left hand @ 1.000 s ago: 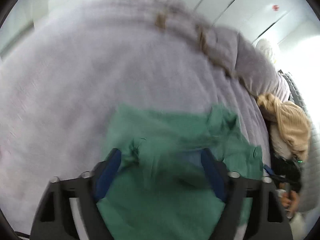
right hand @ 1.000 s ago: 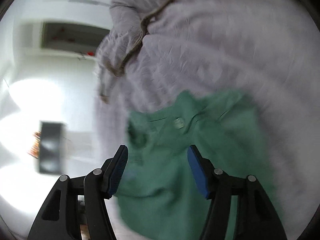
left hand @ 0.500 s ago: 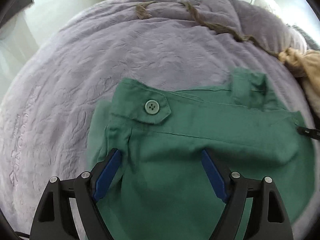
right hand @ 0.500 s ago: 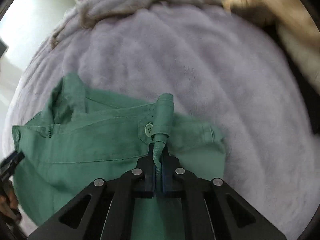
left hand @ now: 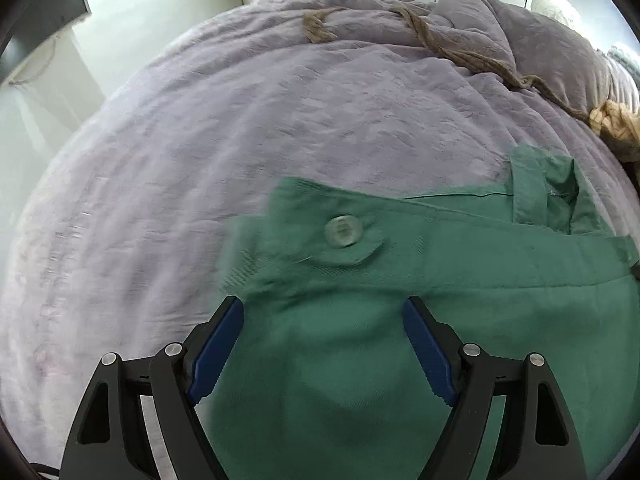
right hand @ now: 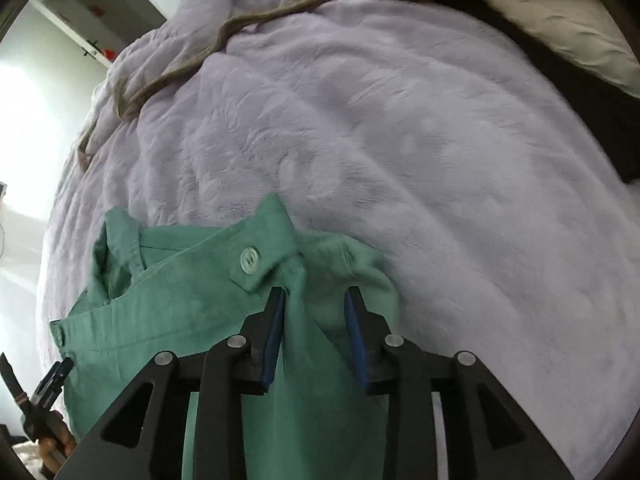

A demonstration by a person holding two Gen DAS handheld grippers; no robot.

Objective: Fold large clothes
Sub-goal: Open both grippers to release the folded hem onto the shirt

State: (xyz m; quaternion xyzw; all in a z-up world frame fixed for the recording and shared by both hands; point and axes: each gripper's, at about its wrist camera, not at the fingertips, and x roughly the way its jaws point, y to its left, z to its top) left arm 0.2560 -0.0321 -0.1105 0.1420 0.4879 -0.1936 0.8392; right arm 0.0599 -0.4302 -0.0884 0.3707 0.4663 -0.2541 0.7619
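A green garment (left hand: 400,320) with a buttoned waistband tab lies on a lilac bedspread (left hand: 240,120). Its pale button (left hand: 342,231) shows just beyond my left gripper (left hand: 322,312), which is open and hovers over the cloth near the waistband's left corner. In the right wrist view the same garment (right hand: 180,300) spreads to the left, with its button (right hand: 249,258) on a tab. My right gripper (right hand: 314,300) is open, its jaws part way apart over the waistband's right corner, with a ridge of cloth between them.
A brown twisted cord (left hand: 440,40) lies across the far bedspread. A tan knit item (left hand: 616,124) and a cream pillow (right hand: 560,20) sit at the bed's far side. The other hand-held gripper (right hand: 36,396) shows at the lower left of the right wrist view.
My right gripper was shut on a waistband fold half a second ago and is now open. The left gripper stayed open and shifted left, so the garment now sits further right in its view.
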